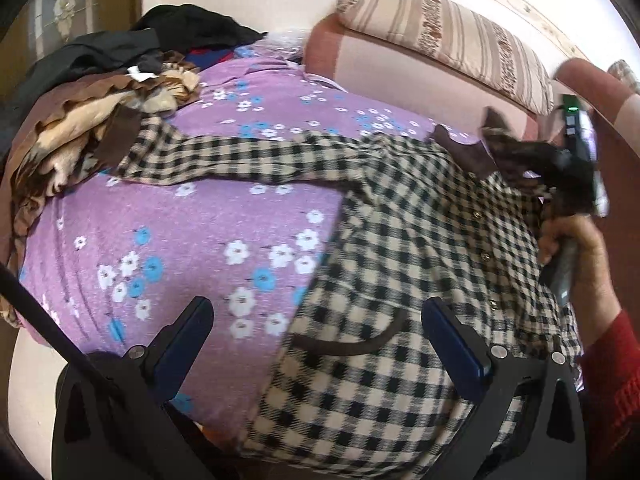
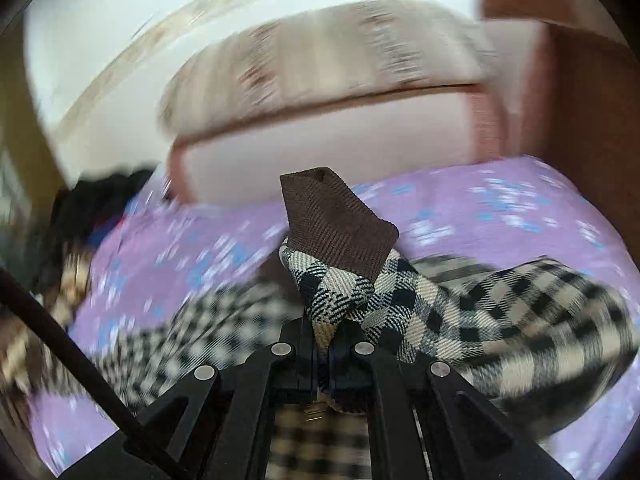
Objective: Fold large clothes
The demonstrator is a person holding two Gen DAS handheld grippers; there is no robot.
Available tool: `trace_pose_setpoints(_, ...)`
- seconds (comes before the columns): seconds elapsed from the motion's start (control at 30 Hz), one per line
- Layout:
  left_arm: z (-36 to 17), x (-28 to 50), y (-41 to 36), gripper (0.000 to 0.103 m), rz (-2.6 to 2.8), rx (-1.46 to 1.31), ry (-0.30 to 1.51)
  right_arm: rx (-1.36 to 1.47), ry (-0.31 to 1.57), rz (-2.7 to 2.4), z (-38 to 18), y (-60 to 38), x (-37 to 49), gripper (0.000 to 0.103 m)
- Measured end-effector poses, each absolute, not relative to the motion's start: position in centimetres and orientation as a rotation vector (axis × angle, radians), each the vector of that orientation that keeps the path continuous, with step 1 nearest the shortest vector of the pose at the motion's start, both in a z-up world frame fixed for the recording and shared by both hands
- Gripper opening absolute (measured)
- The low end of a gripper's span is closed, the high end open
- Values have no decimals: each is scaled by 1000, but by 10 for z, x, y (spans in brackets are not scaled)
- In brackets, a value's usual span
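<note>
Right tongs (image 2: 328, 354) clamp the checked shirt's (image 1: 400, 240) brown cuff (image 2: 340, 232); open left tongs (image 1: 316, 344) hover nearer its hem, sleeve stretching far-left.

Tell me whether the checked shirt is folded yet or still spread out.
Mostly spread. The checked shirt lies open on the purple sheet, one sleeve stretched sideways; the right gripper is shut on the other sleeve's cuff.
</note>
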State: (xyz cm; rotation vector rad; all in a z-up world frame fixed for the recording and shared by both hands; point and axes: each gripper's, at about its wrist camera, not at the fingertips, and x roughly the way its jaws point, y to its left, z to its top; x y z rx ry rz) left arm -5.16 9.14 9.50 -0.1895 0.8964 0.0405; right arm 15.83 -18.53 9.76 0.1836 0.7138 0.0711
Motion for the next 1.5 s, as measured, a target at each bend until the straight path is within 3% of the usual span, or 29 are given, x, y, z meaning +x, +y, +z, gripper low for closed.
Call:
trace_pose_setpoints(0.23, 94, -57, 108, 103, 65, -217, 896, -8, 812, 197, 42, -91, 164, 5)
trace_pose_setpoints(0.33, 97, -60, 109, 103, 70, -216, 890, -29, 857, 268, 27, -74, 161, 11)
trace_pose_setpoints(0.43, 99, -63, 109, 103, 71, -217, 883, 34, 909, 382, 25, -71, 162, 25)
trace_pose_setpoints(0.6, 100, -64, 117, 103, 92, -239, 871, 210, 872, 499, 57, -98, 150, 44)
trace_pose_setpoints(0.77, 100, -67, 127, 103, 118, -258, 868, 311, 829, 342, 68, -150, 148, 44)
trace_pose_setpoints(0.87, 102, -69, 132, 103, 134, -262, 870, 338, 847, 206, 56, -172, 158, 33)
trace_pose_setpoints(0.97, 105, -72, 135, 103, 150, -260, 868, 432, 902, 231, 40, -185, 169, 32)
trace_pose_setpoints(1.23, 114, -77, 125, 103, 154, -195, 859, 213, 1107, 517, -6, -84, 172, 32)
trace_pose_setpoints(1.33, 117, -79, 129, 103, 165, -187, 839, 198, 1060, 527, 5, -84, 169, 32)
trace_pose_setpoints(1.5, 118, -71, 165, 103, 229, -225, 803, 425, 942, 356, 35, -183, 166, 33)
